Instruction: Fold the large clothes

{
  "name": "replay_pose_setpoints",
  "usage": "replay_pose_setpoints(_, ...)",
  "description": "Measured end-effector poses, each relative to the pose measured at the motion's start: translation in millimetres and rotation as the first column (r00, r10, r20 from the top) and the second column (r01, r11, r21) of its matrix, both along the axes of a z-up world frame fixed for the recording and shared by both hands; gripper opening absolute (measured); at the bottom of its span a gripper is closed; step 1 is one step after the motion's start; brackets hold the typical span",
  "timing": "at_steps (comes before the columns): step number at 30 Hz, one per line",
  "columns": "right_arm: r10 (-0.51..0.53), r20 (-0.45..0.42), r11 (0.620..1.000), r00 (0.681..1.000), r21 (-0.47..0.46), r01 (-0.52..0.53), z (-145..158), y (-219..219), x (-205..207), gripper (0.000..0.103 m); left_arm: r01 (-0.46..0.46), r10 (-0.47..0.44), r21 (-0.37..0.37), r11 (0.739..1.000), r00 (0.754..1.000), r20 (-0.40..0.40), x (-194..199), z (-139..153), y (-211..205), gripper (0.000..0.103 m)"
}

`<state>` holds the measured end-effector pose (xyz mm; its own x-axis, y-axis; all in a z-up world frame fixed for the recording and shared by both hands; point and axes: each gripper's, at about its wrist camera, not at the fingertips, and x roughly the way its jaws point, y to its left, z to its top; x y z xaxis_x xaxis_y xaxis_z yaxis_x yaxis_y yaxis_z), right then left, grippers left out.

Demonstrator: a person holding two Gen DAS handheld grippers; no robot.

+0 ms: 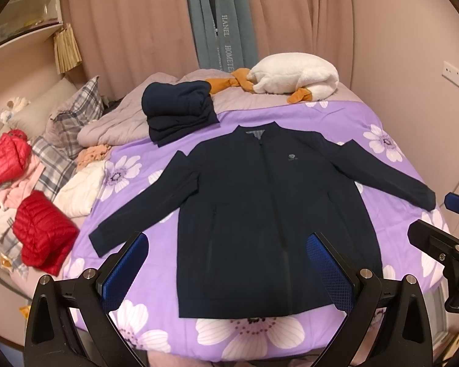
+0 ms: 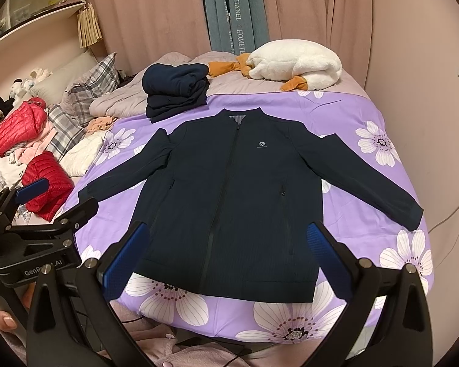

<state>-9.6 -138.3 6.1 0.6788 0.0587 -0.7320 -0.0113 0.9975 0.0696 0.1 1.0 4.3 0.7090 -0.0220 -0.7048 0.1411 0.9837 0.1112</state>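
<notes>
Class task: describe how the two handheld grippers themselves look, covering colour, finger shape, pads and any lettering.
Both the left gripper and right gripper have matte black angular fingers with silver bolts and blue textured pads. The left gripper's body carries partly hidden white "GenRo...AI" lettering.

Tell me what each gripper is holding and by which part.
Nothing. The left gripper and right gripper are both open above the spread jacket, not touching it.

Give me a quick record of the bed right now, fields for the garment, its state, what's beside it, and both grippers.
garment: dark navy zip-front jacket
state: spread flat, front up, sleeves out, unfolded
surface: purple floral bedsheet
behind collar: stack of folded navy clothes
left side: red quilted puffer jacket
left gripper: open, holding nothing
right gripper: open, holding nothing
</notes>
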Motion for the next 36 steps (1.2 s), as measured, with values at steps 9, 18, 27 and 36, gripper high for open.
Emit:
replay_pose_setpoints(9, -0.001, -0.001, 1.0, 1.0, -0.001, 0.001, 0, 0, 0, 0.103, 0.0, 0.0, 0.001, 1.0, 1.0, 0.0, 0, -1, 1, 0.102)
replay_pose_setpoints(18, 0.0, -0.001, 1.0, 1.0, 0.001, 0.0, 0, -1, 0, 0.103, 0.002, -0.002, 0.001, 1.0, 1.0, -0.005, 0, -3, 2, 0.102)
replay_pose_setpoints(27, 0.013, 0.011, 0.994, 1.0, 0.107, -0.014, -7, -18, 2, 0.103, 0.045, -0.058, -0.193, 0.98, 0.997, -0.06, 13, -12, 20, 0.102)
replay_pose_setpoints(36, -0.123, 0.156, 0.832, 0.98, 0.554, 0.017, -52, -104, -8, 0.103, 0.087, -0.147, -0.531, 0.843, 0.986, -0.073, 40, -46, 51, 0.102)
